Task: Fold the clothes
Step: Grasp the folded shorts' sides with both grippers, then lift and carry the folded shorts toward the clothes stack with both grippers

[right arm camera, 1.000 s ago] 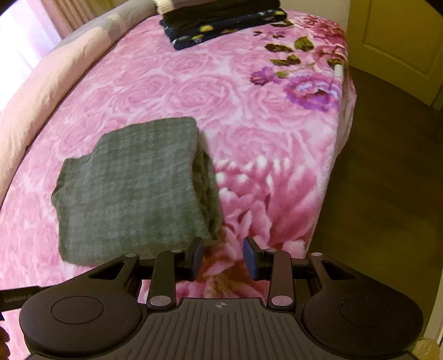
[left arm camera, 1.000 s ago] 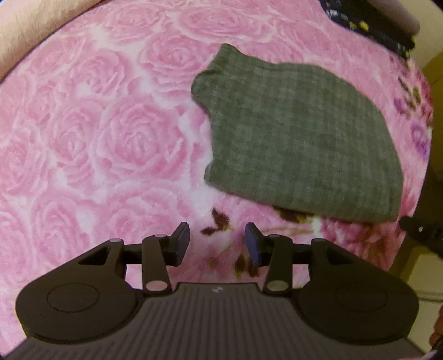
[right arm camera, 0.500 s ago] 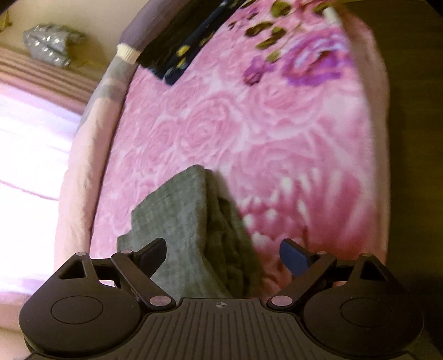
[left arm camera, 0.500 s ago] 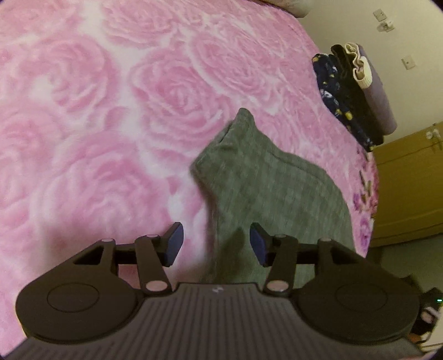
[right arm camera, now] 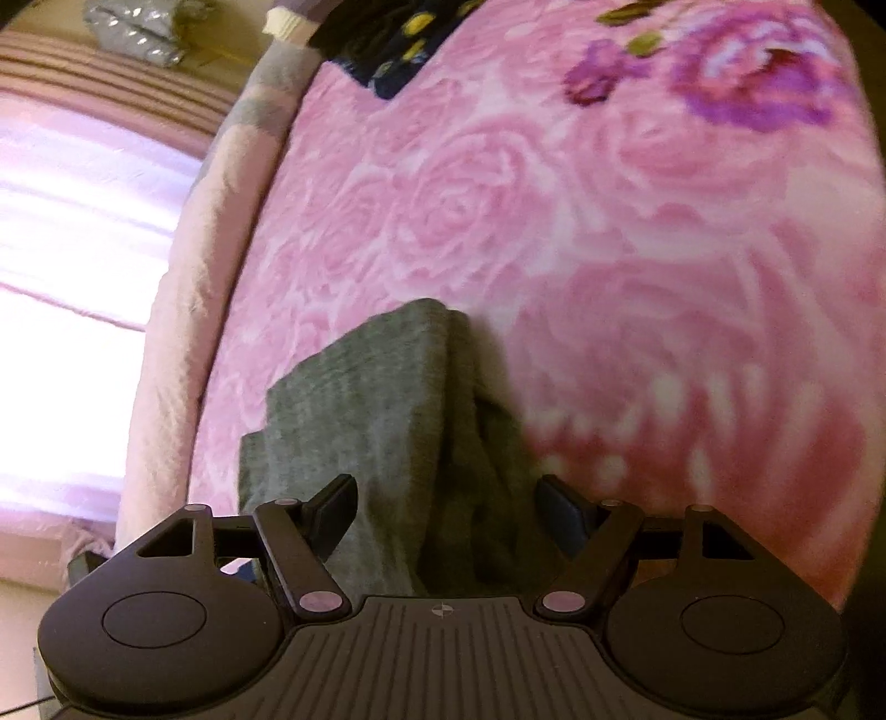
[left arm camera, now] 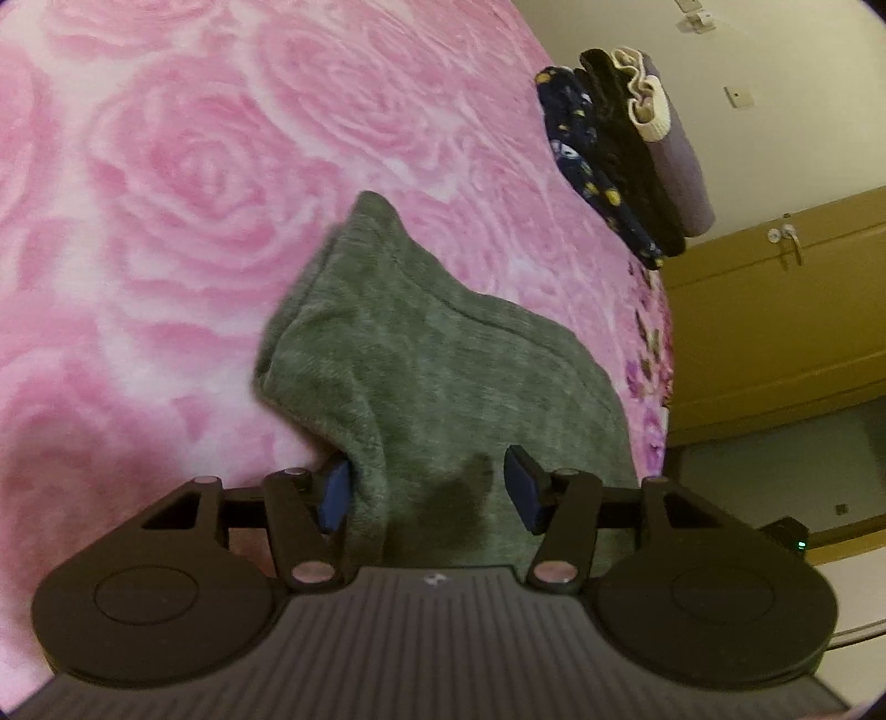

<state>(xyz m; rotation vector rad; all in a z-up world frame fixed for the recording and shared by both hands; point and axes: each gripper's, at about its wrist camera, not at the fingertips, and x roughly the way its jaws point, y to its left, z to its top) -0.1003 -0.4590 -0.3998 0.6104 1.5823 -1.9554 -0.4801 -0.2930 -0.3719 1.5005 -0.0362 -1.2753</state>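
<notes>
A folded grey-green checked garment [left arm camera: 443,376] lies on the pink rose blanket [left arm camera: 194,166]. My left gripper [left arm camera: 426,487] is open, its jaws on either side of the garment's near edge, the left finger tucked beside or under the fold. In the right wrist view the same garment [right arm camera: 387,421] shows its stacked folded edge. My right gripper [right arm camera: 448,515] is open wide and straddles that edge, with cloth between the jaws.
A stack of folded clothes [left arm camera: 620,149] sits at the far end of the bed, also in the right wrist view [right arm camera: 387,50]. A wooden door [left arm camera: 775,310] stands beyond the bed edge. A bright window [right arm camera: 66,277] lies past a pale bolster [right arm camera: 183,310].
Both grippers have come down from above the bed onto opposite edges of the garment. The right jaws opened wide half a second ago and now stand around the fold.
</notes>
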